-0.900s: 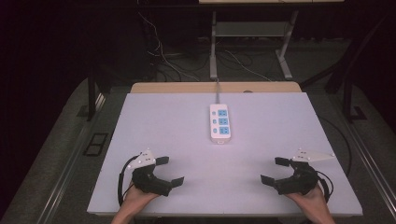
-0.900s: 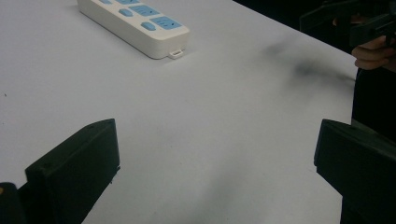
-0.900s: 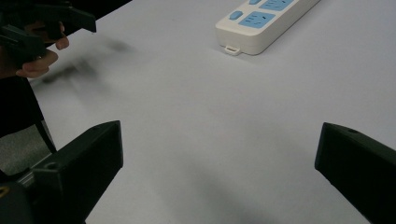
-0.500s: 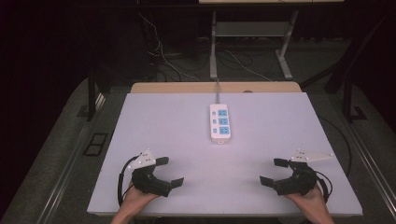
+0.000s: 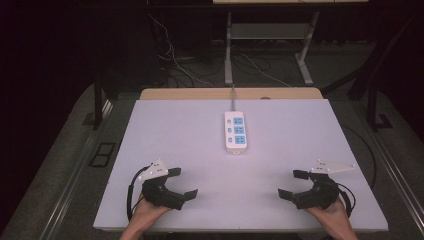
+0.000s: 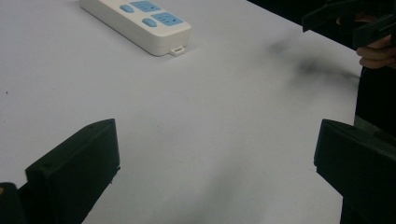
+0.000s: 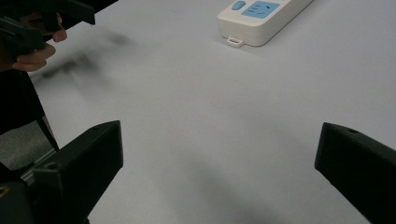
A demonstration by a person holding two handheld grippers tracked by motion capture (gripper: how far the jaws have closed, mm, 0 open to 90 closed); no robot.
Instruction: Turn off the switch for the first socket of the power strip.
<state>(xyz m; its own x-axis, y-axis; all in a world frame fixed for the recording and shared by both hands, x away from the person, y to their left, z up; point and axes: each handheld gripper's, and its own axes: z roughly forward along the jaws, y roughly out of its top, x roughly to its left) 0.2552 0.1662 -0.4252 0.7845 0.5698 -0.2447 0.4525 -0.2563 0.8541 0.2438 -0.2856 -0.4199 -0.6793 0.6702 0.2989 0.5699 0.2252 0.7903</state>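
A white power strip with blue sockets lies at the middle of the pale table, its cord running off the far edge. In the left gripper view the strip sits at the top left; in the right gripper view the strip sits at the top right. My left gripper rests open near the front left edge, nothing between its jaws. My right gripper rests open near the front right edge, also holding nothing. Both point inward, toward each other.
The table has a wooden strip along its far edge. Cables and metal desk legs stand on the dark floor behind. The other hand's gripper appears at the top right of the left gripper view.
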